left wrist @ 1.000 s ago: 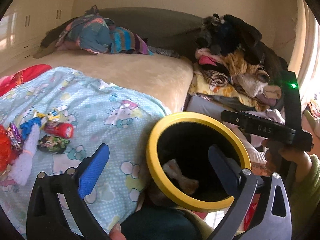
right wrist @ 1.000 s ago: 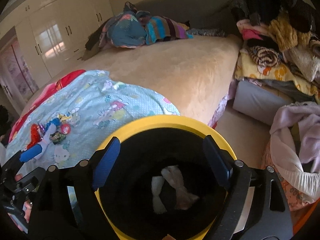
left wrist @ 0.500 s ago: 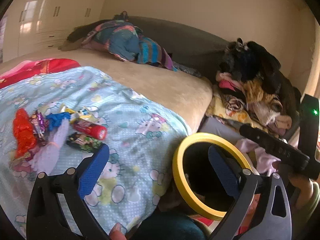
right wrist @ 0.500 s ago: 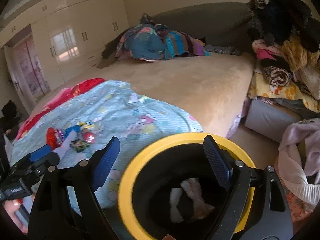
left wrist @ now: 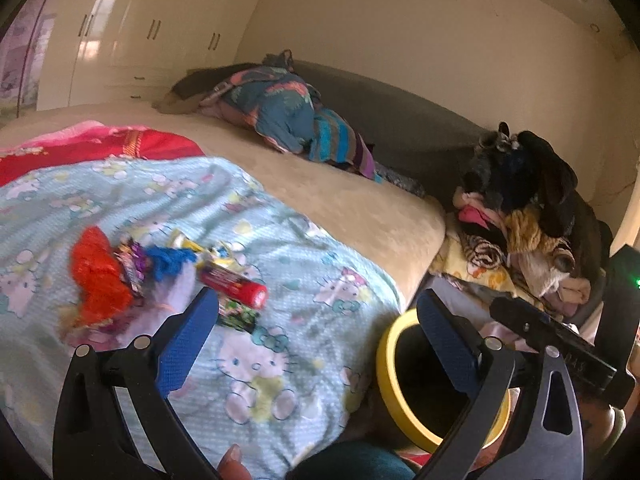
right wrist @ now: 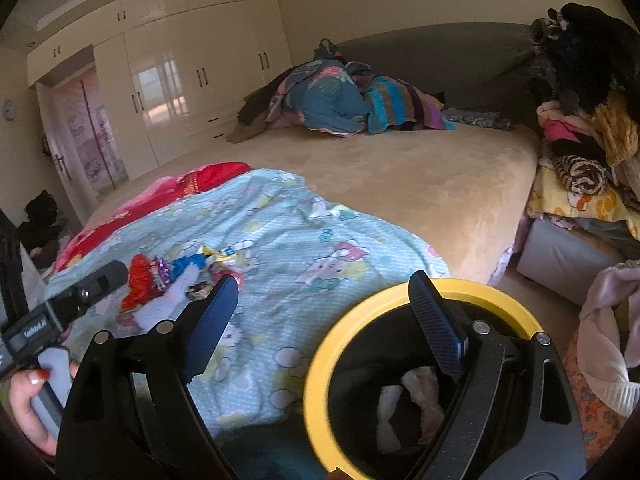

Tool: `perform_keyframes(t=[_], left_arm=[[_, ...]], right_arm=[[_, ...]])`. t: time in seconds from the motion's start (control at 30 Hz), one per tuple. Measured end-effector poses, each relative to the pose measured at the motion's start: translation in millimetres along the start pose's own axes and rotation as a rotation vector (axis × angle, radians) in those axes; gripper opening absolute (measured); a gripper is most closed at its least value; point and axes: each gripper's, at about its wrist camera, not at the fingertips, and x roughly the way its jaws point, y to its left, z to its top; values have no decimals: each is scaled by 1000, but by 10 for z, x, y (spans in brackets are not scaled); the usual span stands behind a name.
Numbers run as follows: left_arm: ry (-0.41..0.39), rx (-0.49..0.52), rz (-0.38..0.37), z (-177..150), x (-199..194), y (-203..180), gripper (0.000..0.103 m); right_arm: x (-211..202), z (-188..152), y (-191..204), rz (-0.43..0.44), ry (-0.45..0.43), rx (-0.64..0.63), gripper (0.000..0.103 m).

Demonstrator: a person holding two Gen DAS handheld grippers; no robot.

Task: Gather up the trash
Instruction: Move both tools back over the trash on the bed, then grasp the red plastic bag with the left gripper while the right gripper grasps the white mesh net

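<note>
Nearest the cameras, both claws are held wide apart and empty: the left claw (left wrist: pixel 316 320) above the blanket (left wrist: pixel 304 280), the right claw (right wrist: pixel 324 300) partly over the bin (right wrist: pixel 320 364), where pale scraps (right wrist: pixel 416 396) are seen inside. Beyond the left claw, the trash (left wrist: pixel 168 276) is heaped on the blanket, a red tube (left wrist: pixel 236 286) at its near edge, nothing lying between. Farther off, clothes (right wrist: pixel 588 120) are piled at right and a bundle (right wrist: pixel 344 100) by the headboard. Since a second ago, the trash has been brought nearer centre and the bin shifted right.
</note>
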Motion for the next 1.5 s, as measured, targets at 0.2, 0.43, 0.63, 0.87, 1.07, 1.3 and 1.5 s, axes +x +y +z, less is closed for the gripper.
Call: perform_keyframes(t=[0.2,0.43,0.63,0.87,1.07,1.3,1.5], left_arm=[[-37,4,76,106,-166,212,97],[-60,-30,144,190,-267,522,97],[-73,-55,190,221,-312,736,97],[-73,-100,234,231,-329,980,97],[-72,-158,286,220,-362,1290,97],[-51,-227,342,182,-386,1673,97],[-28,-259,373,110,-368,1887,96]], right_arm=[[-10,-26,191,36,-17,-17,80],[45,-28,506,69,-21,-80,89],[166,-63,793,106,4,-136,89],[316,-75,1080,139,20,-181,89],[551,-109,1290,169,63,-209,89],[903,-205,1528,232,155,-220,89],[1236,-313,1721,263,244,-241,89]])
